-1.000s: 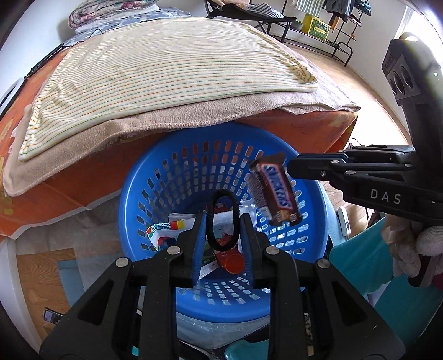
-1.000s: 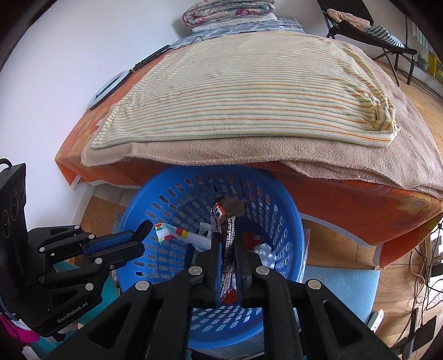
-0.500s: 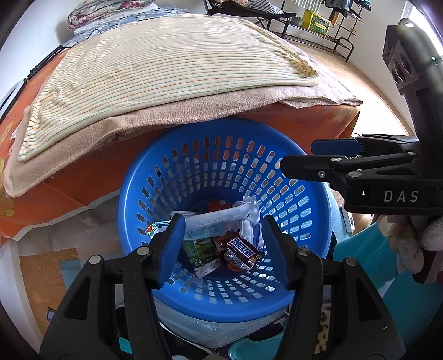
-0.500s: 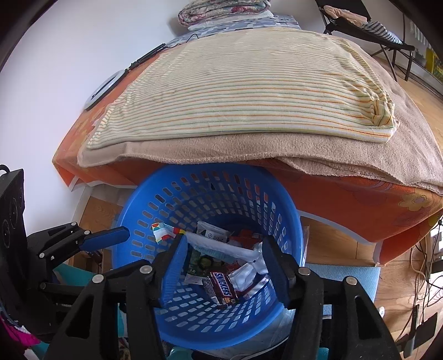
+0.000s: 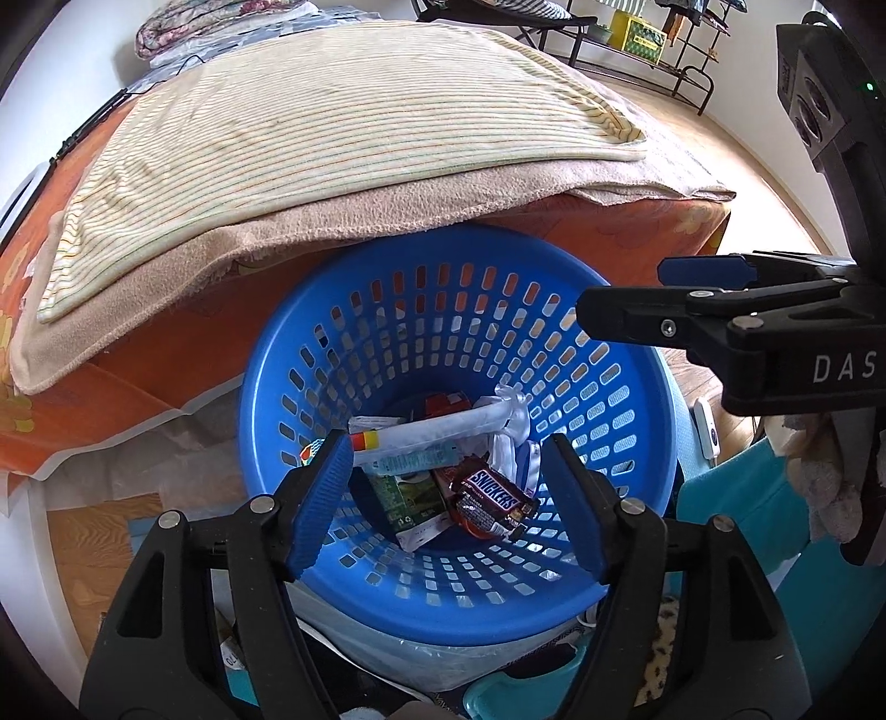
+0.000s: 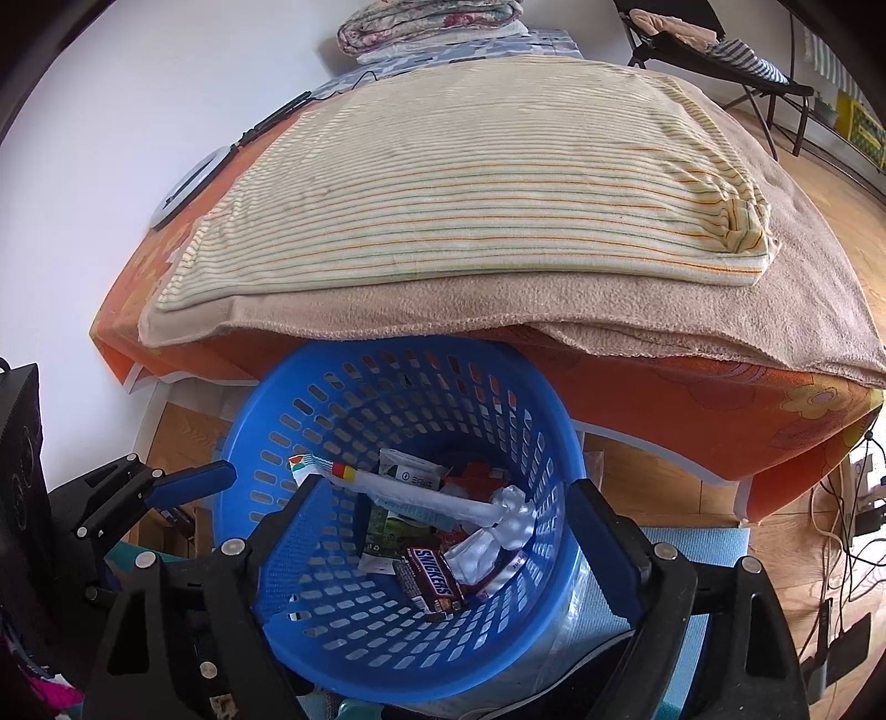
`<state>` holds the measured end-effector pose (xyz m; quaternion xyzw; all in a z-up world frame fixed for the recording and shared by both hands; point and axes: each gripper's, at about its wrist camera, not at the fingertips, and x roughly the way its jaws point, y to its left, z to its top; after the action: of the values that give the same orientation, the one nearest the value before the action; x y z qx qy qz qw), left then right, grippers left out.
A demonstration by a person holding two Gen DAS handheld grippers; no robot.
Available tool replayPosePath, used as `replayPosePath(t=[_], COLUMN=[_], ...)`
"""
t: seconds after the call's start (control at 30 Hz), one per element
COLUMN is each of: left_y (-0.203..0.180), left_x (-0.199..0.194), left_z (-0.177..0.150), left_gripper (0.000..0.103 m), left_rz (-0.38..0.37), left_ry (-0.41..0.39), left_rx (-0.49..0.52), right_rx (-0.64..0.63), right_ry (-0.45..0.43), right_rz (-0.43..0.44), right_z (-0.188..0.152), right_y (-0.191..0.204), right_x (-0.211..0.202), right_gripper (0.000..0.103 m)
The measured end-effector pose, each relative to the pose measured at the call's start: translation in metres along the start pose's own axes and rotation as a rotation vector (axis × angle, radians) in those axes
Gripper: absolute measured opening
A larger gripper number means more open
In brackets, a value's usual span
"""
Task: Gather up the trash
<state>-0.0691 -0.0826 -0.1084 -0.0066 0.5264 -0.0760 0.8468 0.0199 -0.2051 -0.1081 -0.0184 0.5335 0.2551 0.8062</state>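
Observation:
A blue perforated basket (image 5: 626,376) stands on the floor against the bed; it also shows in the right wrist view (image 6: 260,443). Inside lie a Snickers wrapper (image 5: 493,498) (image 6: 434,576), a white tube-shaped packet (image 5: 437,429) (image 6: 421,495), a green carton (image 5: 398,495) and crumpled white plastic (image 6: 498,531). My left gripper (image 5: 448,498) is open and empty above the basket's near side. My right gripper (image 6: 443,531) is open and empty over the basket; its fingers (image 5: 637,318) show from the right in the left wrist view.
A bed with an orange sheet (image 6: 692,410), a tan blanket (image 6: 609,327) and a striped cover (image 6: 470,183) overhangs the basket's far rim. Wooden floor (image 6: 653,476), cables (image 6: 836,531) at right, a teal item (image 5: 736,526), folded bedding (image 6: 432,25) and a chair (image 6: 714,50) behind.
Both grippers opened. The right let go of the Snickers wrapper and the left let go of a black loop; the wrapper now lies in the basket.

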Motion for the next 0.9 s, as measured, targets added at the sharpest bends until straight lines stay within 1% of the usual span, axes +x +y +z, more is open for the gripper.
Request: replayPosePath(t=[0.03,0.07,0.47,0.9], left_y=[0.000,0.000,0.002,0.014], left_x=[0.000,0.000,0.001,-0.004], left_z=[0.000,0.000,0.002,0.014], left_gripper=[0.079,0.079,0.079,0.080], left_rz=[0.000,0.001,0.012,0.030], left_ry=[-0.001,-0.003,0.010,0.013], left_rx=[0.001,0.001,-0.007,-0.036], right_rx=[0.001,0.002,-0.017,-0.031], right_ry=[-0.002,-0.004,-0.055,-0.120], right_rz=[-0.001,-0.003,-0.031,-0.038], right_z=[0.000,0.000,0.005,0.011], right_y=[0.000,0.000,0.004,0.010], right_x=[0.000,-0.001,-0.012,-0.028], right_gripper=[0.089,0.089,0.095,0.098])
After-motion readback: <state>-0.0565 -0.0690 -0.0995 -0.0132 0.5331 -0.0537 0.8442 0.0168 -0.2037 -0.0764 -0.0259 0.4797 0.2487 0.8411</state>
